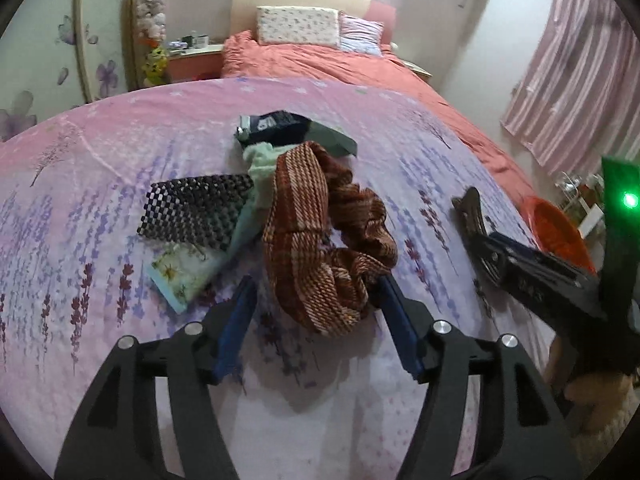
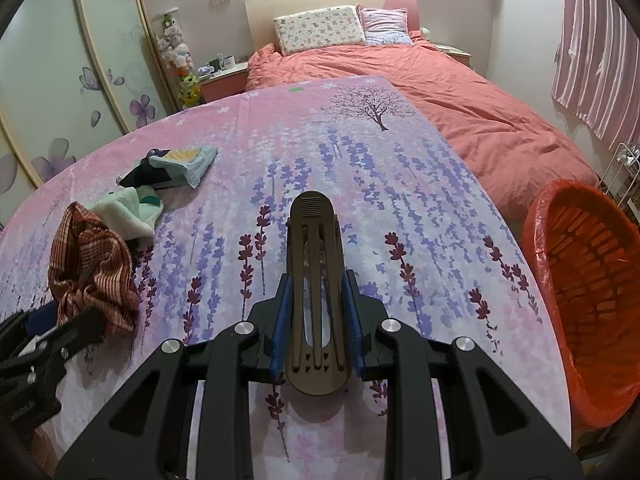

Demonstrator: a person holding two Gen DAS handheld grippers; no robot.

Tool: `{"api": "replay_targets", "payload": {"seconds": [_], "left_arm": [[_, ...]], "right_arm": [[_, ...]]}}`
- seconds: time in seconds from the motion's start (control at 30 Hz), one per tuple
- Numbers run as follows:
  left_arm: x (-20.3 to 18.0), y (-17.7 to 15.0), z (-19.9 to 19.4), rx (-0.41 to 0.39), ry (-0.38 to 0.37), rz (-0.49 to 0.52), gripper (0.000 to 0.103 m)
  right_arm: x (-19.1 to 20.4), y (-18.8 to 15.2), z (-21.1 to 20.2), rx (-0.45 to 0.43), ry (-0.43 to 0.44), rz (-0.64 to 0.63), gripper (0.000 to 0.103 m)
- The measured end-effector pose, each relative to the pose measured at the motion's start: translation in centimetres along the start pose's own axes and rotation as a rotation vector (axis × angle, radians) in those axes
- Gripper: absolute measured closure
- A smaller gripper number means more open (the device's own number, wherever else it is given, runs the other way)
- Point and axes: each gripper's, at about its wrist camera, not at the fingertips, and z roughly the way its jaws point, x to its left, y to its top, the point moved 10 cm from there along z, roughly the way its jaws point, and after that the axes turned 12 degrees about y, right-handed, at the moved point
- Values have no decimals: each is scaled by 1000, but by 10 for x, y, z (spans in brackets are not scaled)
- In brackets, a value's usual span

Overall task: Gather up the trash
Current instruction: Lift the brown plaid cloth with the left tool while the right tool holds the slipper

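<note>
My left gripper (image 1: 316, 292) is open, its blue pads on either side of the near end of a rust-red striped cloth (image 1: 316, 240) lying on the lavender-print table cloth (image 1: 100, 184). The striped cloth also shows in the right wrist view (image 2: 92, 268). My right gripper (image 2: 316, 300) is shut on a brown hair clip (image 2: 314, 276) and holds it above the table; the clip also shows in the left wrist view (image 1: 472, 212). An orange bin with a red liner (image 2: 592, 280) stands to the right of the table.
A black checkered item (image 1: 192, 208), a pale green towel (image 1: 260, 168), a floral packet (image 1: 184, 272) and dark items (image 1: 280, 128) lie behind the striped cloth. A bed with a coral duvet (image 2: 440, 100) stands beyond the table. Pink curtains (image 2: 600, 60) hang at right.
</note>
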Motion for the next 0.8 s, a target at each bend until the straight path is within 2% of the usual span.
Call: {"api": "replay_targets", "payload": {"seconds": [0.27, 0.37, 0.4, 0.5, 0.53, 0.67, 0.73, 0.8], "left_arm": [[-6, 19, 9, -17, 17, -39, 40], [-9, 21, 12, -21, 20, -34, 44], [-12, 22, 15, -22, 20, -26, 48], [-18, 25, 20, -15, 5, 0, 72], [-20, 25, 19, -14, -2, 11, 74], [-19, 19, 9, -42, 48, 87, 72], [-15, 16, 9, -56, 82, 109, 64], [-11, 13, 13, -51, 93, 101, 62]], "right_arm": [[0, 0, 1, 1, -6, -4, 78], [0, 0, 1, 1, -5, -3, 78], [0, 0, 1, 1, -6, -4, 78], [0, 0, 1, 1, -6, -4, 78], [0, 0, 1, 1, -6, -3, 78], [0, 0, 1, 1, -7, -4, 78], [0, 0, 1, 2, -9, -5, 77], [0, 0, 0, 2, -11, -7, 77]]}}
